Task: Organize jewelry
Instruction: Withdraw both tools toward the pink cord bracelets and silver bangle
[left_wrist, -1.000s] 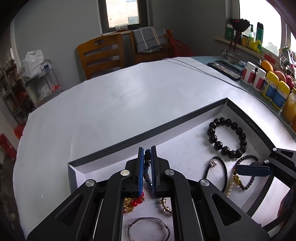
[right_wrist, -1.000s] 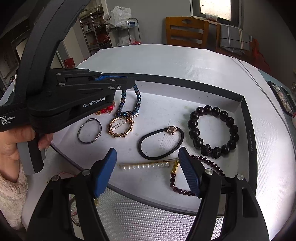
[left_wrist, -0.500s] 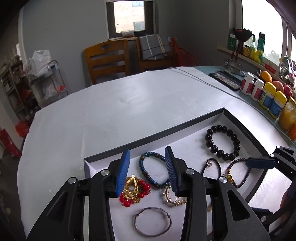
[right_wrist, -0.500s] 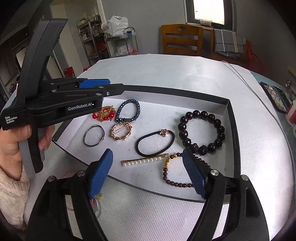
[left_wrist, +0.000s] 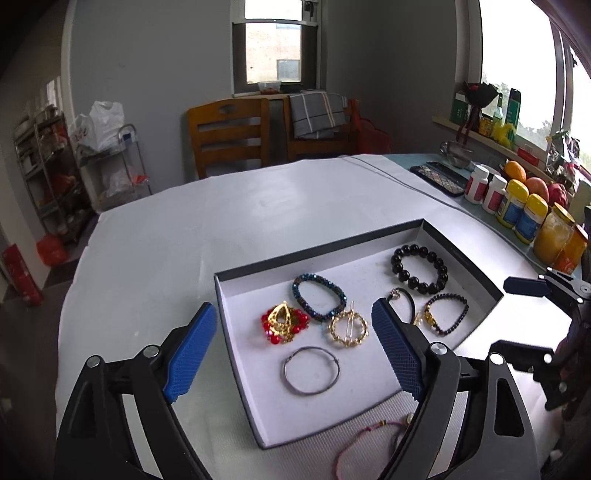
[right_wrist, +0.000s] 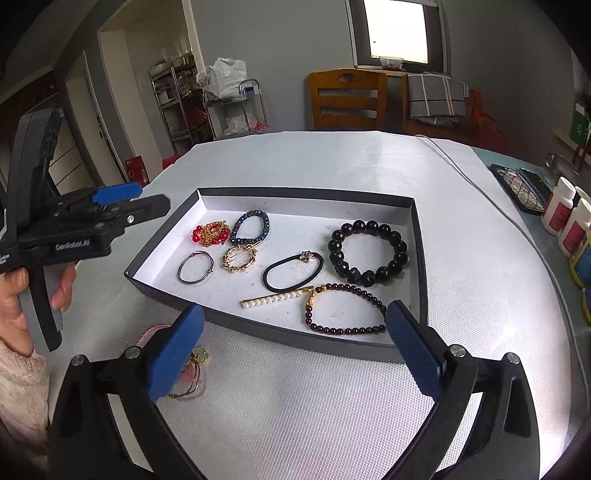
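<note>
Two hand-held claws hang over a white-covered counter (right_wrist: 332, 162), both aimed down at a shallow dark tray (right_wrist: 419, 258) with a white floor. The left claw (left_wrist: 291, 354) has its blue pads spread wide and still opening, with nothing pinched; the near left corner of the tray lies between them. Just ahead of it sit a red and gold beaded ornament (left_wrist: 282, 323), a blue beaded bracelet (left_wrist: 319, 297), a gold ring-shaped hair clip (left_wrist: 349, 328) and a thin grey metal hoop (left_wrist: 312, 371). Its right pad covers part of a black hair tie (left_wrist: 404, 299). The right claw (right_wrist: 295, 347) is likewise spread and opening, empty, hovering just short of the tray's near wall. Beyond it lie a pearl hair pin (right_wrist: 275, 295), a dark red beaded bracelet with gold charm (right_wrist: 343, 308) whose right end slips behind the claw's right pad, and farther off a large black bead bracelet (right_wrist: 369, 253). Outside the tray, close to the right claw's left pad and partly hidden by it, is a tangle of pink cord jewelry (right_wrist: 192, 365); its shape is hard to make out. A hand (right_wrist: 22, 295) in a pale fuzzy sleeve (right_wrist: 18, 391) grips the left claw's handle at the frame edge. Bottles and jars (left_wrist: 517, 206) line the counter's far right side.
</note>
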